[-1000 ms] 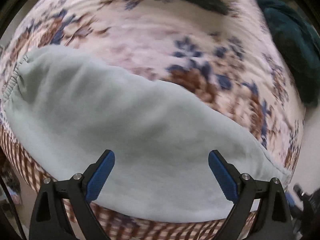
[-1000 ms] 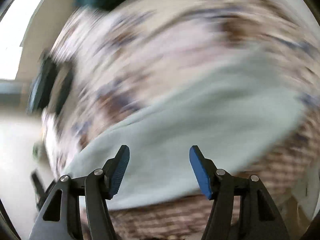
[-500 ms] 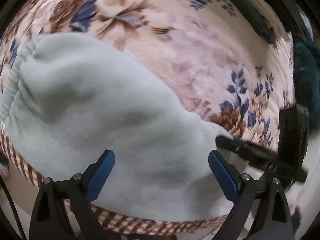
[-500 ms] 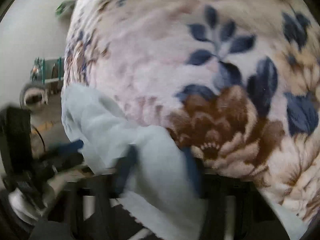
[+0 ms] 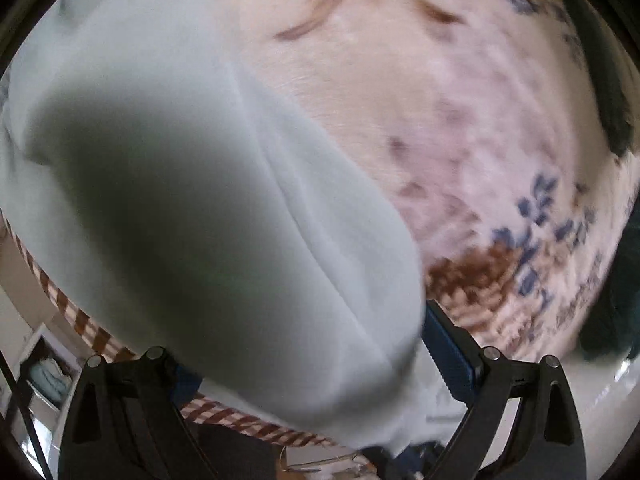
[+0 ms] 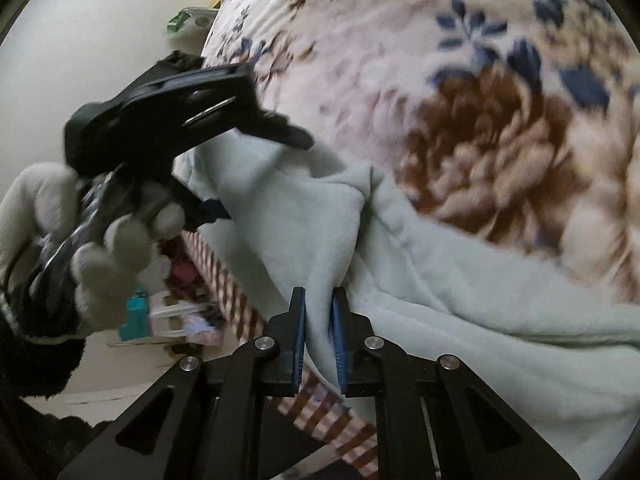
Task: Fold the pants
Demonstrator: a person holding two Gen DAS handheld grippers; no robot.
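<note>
The pale mint fleece pants [image 5: 192,184] lie along the near edge of a bed. My left gripper [image 5: 316,360] hangs low over their end, jaws wide and closing. The cloth bulges between them and hides the left pad, while the right pad [image 5: 448,356] shows blue beside the cloth. In the right wrist view, a gloved hand [image 6: 100,240] holds that same left gripper [image 6: 256,176] astride the pants' end. My right gripper [image 6: 318,340] is still closing, and its pads pinch a raised fold of the pants [image 6: 288,232].
A floral blanket [image 5: 440,100] covers the bed, with a brown-checked sheet edge [image 6: 224,280] beneath the pants. Dark green cloth [image 5: 616,120] lies at the right. Beyond the bed edge are floor, a teal box [image 6: 136,320] and a green packet [image 6: 192,20].
The left gripper has dropped close to the pants' end and rolled, and cloth now bulges between its jaws. The right gripper has gone from open to pinching a fold.
</note>
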